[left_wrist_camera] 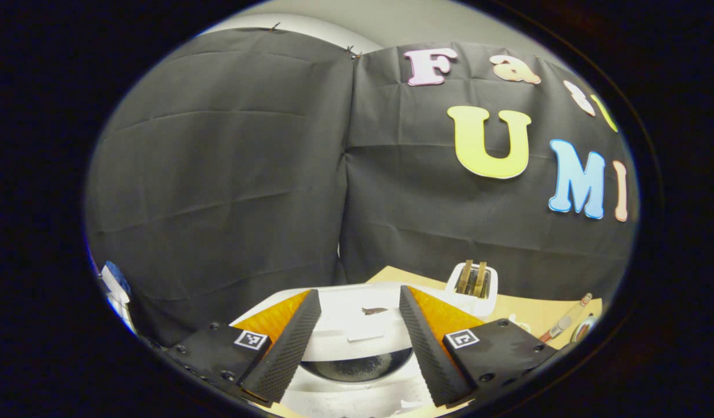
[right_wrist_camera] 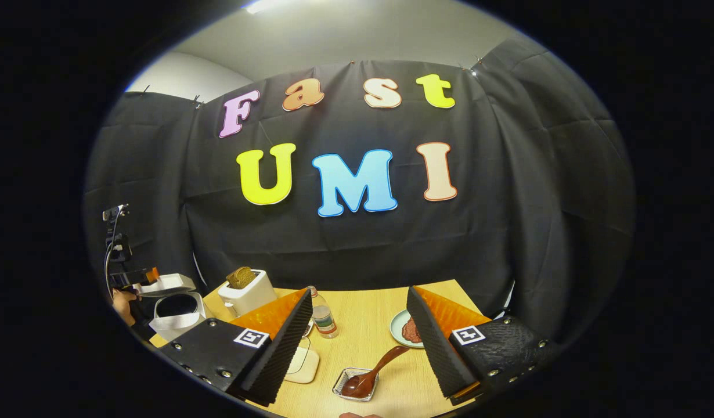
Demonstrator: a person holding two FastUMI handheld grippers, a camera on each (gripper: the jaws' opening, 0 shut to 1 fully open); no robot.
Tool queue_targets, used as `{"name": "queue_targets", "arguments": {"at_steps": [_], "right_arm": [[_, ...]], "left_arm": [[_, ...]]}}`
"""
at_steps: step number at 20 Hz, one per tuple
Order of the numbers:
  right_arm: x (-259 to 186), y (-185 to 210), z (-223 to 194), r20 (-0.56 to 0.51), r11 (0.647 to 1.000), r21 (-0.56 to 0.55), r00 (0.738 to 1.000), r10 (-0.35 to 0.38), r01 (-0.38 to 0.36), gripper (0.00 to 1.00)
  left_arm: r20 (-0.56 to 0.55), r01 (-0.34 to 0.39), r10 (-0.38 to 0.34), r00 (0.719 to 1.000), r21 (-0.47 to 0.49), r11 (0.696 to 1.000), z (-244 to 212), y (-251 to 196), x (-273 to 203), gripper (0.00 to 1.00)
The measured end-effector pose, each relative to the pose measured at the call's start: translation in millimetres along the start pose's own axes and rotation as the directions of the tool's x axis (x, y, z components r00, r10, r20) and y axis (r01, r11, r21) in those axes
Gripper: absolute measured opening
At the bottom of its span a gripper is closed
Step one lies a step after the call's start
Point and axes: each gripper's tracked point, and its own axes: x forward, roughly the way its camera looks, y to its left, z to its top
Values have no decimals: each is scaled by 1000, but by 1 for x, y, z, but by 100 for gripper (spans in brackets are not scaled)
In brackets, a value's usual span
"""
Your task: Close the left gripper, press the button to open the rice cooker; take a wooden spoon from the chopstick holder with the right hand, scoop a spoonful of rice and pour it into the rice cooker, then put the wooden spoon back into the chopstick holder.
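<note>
Left gripper view: rice cooker (left_wrist_camera: 357, 342) seen lid-up, bowl exposed, so button step judged done | left claw (left_wrist_camera: 357, 342) spread wide above cooker, nothing held | right claw (right_wrist_camera: 357, 348) wide apart, empty | wooden spoon (right_wrist_camera: 371, 371) lying in small dish, well right of cooker (right_wrist_camera: 171, 307) | scooping, pouring, return judged pending.

The right gripper (right_wrist_camera: 357, 342) hangs above the counter (right_wrist_camera: 363, 302) with its jaws spread wide and nothing between them. A small clear tray (right_wrist_camera: 357, 384) sits below the jaws, a brown spoon (right_wrist_camera: 373, 371) lying in it, handle angled up to the right. Behind the tray stands a bottle (right_wrist_camera: 322, 316); right of the tray, a plate (right_wrist_camera: 408, 328) with something brown on it. Left of the bottle is a toaster (right_wrist_camera: 248, 290) holding bread. Farther left stands the rice cooker (right_wrist_camera: 174, 305), lid up, with the other gripper (right_wrist_camera: 122, 264) and a hand (right_wrist_camera: 123, 303) beside it.
</note>
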Motion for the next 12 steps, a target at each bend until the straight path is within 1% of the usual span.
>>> {"name": "queue_targets", "arguments": {"at_steps": [2,4,6,7,12], "right_arm": [[0,2,-2,-4,1000,-1,1000,0,0,99],[-1,4,-2,-7,1000,-4,1000,0,0,99],[0,4,-1,-7,1000,-8,1000,-2,2,99],[0,5,-1,-8,1000,-11,1000,-2,2,99],[2,12,-5,-22,1000,-14,1000,-2,1,99]], "left_arm": [[-32,21,-21,999,-3,1000,-12,-3,2,95],[-74,21,-23,997,-21,1000,-32,-4,2,96],[-74,24,-24,997,4,1000,-45,-3,4,96],[-79,33,-32,996,13,999,-48,-4,3,93],[-123,60,-59,991,6,998,-70,-9,6,94]]}}
